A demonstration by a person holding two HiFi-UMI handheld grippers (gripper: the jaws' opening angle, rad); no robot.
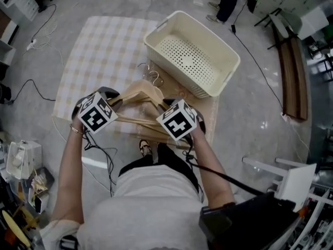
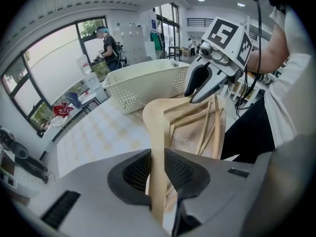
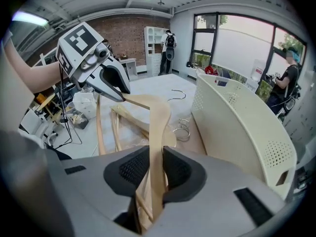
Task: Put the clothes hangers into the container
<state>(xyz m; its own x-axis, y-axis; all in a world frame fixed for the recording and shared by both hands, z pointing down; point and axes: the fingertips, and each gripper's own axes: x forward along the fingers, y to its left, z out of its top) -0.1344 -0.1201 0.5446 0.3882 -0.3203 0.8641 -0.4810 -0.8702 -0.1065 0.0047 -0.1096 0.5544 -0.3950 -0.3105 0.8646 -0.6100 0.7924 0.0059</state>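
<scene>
Left claw [image 2: 158, 169]: pinching one end of the bunch of hangers [image 1: 140, 95]; its pads press the wood from both sides
Right claw [image 3: 157, 169]: pinching the other end of the same bunch; the wood is squeezed tight between its pads
Hangers: wooden ones, held between the two claws; their metal hooks [image 1: 152, 78] point to 12 o'clock
Container [image 1: 187, 56]: a cream basket with little holes; it sits at 1 o'clock from the hangers, near them; nothing is inside it
Table [image 1: 104, 51]: a checked cloth covers it; the container stands at its far side
Done so far: the bunch is grabbed at both ends
Left to do: no hanger is in the container yet; it looks like the bunch must go toward 1 o'clock, over the rim and down inside; then both claws let go
</scene>
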